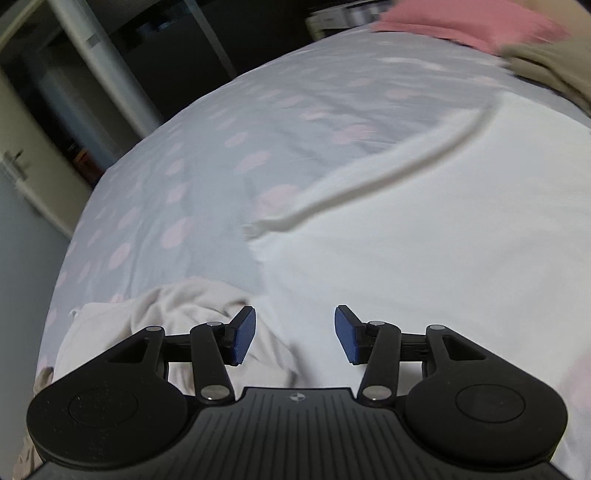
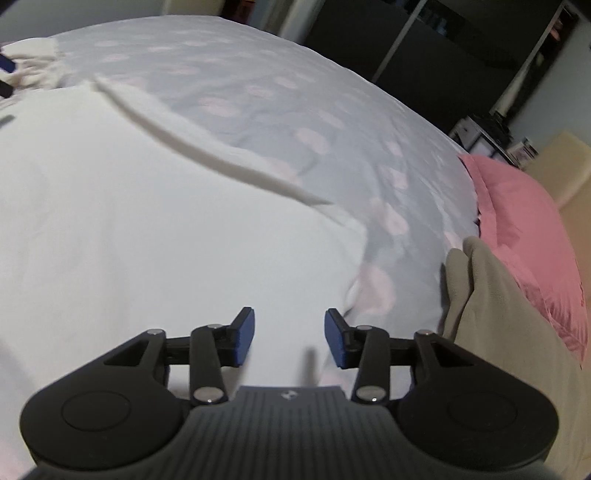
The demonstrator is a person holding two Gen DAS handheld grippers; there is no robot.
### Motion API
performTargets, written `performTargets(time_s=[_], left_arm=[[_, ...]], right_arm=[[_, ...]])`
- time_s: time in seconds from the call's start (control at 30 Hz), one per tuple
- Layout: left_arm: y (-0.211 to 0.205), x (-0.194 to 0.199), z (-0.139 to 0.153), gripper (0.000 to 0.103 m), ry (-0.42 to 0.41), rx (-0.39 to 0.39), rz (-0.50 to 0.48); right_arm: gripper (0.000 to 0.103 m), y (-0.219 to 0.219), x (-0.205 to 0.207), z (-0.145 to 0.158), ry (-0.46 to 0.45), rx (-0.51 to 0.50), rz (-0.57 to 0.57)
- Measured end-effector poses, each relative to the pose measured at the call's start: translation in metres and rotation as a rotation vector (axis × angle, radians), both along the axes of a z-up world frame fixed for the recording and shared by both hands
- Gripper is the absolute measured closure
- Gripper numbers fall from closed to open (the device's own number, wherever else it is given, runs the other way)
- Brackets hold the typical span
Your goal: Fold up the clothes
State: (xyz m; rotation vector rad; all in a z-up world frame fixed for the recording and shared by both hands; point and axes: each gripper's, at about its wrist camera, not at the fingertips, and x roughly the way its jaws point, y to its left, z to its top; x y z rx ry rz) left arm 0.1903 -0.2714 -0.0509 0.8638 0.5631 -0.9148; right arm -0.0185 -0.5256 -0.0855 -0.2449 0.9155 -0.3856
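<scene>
Hovering half-open, empty fingers (image 1: 244, 334) over white garment (image 1: 424, 240)

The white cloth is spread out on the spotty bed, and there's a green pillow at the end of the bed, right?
Not quite. The pillow is pink, not green; the right wrist view shows it clearly. The rest is right: the white cloth is spread out on the spotty bed.

pink pillow (image 1: 472, 26) blurred and edge-cropped, beige garment (image 2: 491, 314) cropped
</scene>
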Motion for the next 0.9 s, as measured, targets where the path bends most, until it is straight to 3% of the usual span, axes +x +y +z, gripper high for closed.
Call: performTargets(time_s=[0.2, 0.33, 0.43, 0.63, 0.7, 0.9], left_arm=[[0.037, -0.068, -0.01, 0.053, -0.015, 0.052, -0.138], [0.06, -0.106, -0.034, 0.053, -0.092, 0.119, -0.202], [0.069, -0.128, -0.06, 0.053, -0.218, 0.182, -0.25], [0.069, -0.154, -0.123, 0.049, -0.621, 0.405, -0.456], [0.065, -0.155, -0.133, 0.049, -0.687, 0.423, -0.491], [0.046, -0.136, -0.137, 0.05, -0.65, 0.399, -0.429]], right_arm=[[0.054, 0.054, -0.053, -0.002, 0.042, 0.038, 0.09], [0.054, 0.085, -0.084, -0.01, 0.075, 0.029, 0.129], [0.054, 0.103, -0.101, -0.021, 0.098, -0.03, 0.163], [0.05, 0.116, -0.109, -0.05, 0.168, -0.255, 0.265], [0.05, 0.117, -0.106, -0.06, 0.204, -0.334, 0.299], [0.05, 0.116, -0.095, -0.082, 0.266, -0.497, 0.363]])
